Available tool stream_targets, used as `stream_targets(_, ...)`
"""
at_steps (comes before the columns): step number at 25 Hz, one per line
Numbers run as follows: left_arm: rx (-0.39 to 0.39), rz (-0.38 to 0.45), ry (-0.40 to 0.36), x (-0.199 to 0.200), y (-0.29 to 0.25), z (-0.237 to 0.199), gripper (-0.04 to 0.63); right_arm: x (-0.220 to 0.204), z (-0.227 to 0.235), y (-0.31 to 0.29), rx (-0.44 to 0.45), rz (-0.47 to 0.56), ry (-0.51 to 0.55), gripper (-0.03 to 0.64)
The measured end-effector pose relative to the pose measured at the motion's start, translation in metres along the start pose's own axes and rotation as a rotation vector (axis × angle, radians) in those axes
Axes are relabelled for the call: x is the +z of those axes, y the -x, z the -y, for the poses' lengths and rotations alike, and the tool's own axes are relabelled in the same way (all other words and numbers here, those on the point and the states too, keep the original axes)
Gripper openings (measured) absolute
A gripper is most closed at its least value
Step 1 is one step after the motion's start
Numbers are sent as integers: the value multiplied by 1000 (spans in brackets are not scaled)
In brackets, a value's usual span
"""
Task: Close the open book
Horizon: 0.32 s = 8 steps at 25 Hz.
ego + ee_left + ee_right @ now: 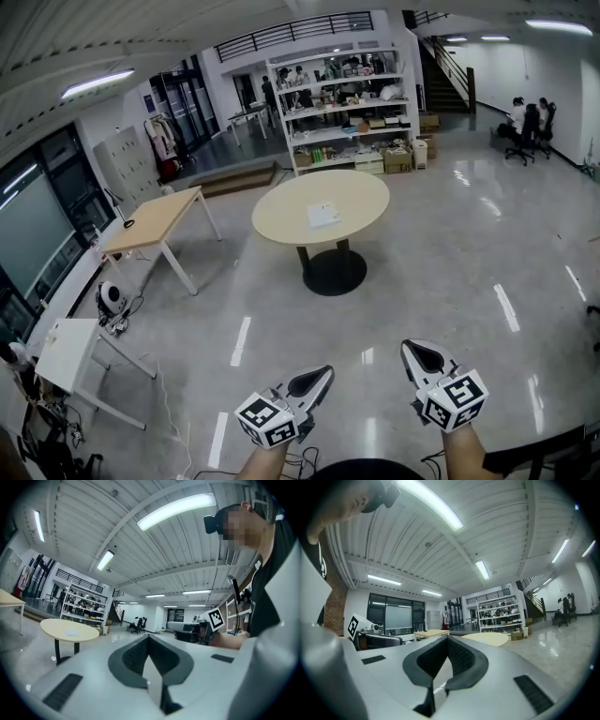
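Note:
The open book lies flat, showing white pages, on a round beige table across the room, well beyond both grippers. In the left gripper view the book is a pale patch on that table. My left gripper and right gripper are held low in the head view, side by side above the glossy floor, pointing toward the table. Both have their jaws together and hold nothing. The left gripper and right gripper each show their tips meeting in their own views.
A rectangular wooden table stands left of the round one. A white desk with cables below it is at the near left. Stocked shelves line the back wall, and seated people are at the far right.

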<state>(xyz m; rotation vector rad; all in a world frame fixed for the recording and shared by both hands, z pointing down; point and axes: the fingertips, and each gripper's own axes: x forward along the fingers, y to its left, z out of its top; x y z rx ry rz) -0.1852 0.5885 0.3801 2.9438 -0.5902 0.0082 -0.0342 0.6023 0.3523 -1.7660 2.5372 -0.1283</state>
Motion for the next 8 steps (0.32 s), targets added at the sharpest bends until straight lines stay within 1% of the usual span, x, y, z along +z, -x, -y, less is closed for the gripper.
stream_targets(2,10,3,5,-3,-1,0,-3,-4,4,2,5,0,-8,-2)
stream_targets(3,13,4,5,-4,0,1,-3,-5,3,3,4,-2,5,-2)
stream_targets(8,42,11,16,-1,5,3,-3,5,2,12,-35,-3,143,-2)
